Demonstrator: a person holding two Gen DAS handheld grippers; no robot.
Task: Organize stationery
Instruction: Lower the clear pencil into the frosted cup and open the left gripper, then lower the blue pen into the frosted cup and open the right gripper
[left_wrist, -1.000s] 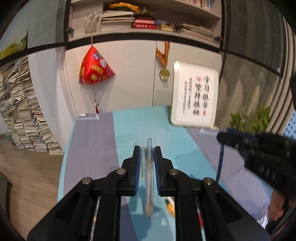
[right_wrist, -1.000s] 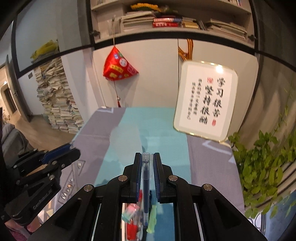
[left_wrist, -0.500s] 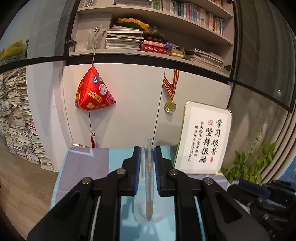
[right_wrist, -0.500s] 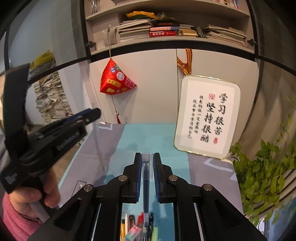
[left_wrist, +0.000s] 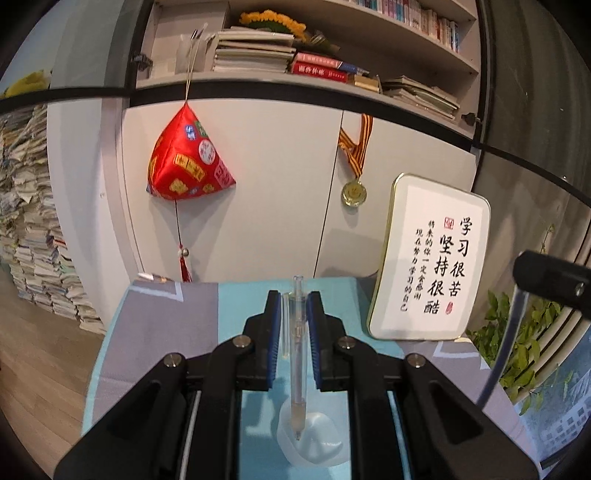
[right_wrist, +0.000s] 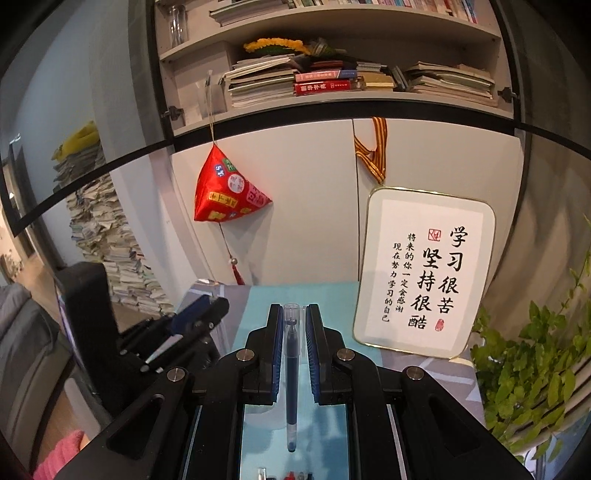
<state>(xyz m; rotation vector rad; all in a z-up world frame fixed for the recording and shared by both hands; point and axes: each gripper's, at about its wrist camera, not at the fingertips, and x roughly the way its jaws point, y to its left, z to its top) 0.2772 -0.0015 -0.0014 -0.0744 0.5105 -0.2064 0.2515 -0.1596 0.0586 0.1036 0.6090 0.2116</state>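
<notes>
My left gripper (left_wrist: 291, 306) is shut on a clear pen (left_wrist: 297, 350), held along the fingers with its tip over a white translucent cup (left_wrist: 314, 439) on the table. My right gripper (right_wrist: 293, 321) is shut on a dark blue pen (right_wrist: 291, 373). The left gripper also shows at the left of the right wrist view (right_wrist: 192, 325). The right gripper shows at the right edge of the left wrist view (left_wrist: 550, 280). Tips of several pens (right_wrist: 291, 474) show at the bottom of the right wrist view.
A table with a teal and grey cloth (left_wrist: 166, 325) stands against a white cabinet (left_wrist: 280, 184). A framed calligraphy sign (left_wrist: 432, 262) leans at the table's back right. A red pyramid ornament (left_wrist: 188, 162) and a medal (left_wrist: 354, 192) hang on the cabinet. A green plant (right_wrist: 528, 369) is at the right.
Both grippers have tilted upward, with the pens still held. The white cup has come into the left wrist view under the clear pen's tip. The left gripper has moved lower in the right wrist view.
</notes>
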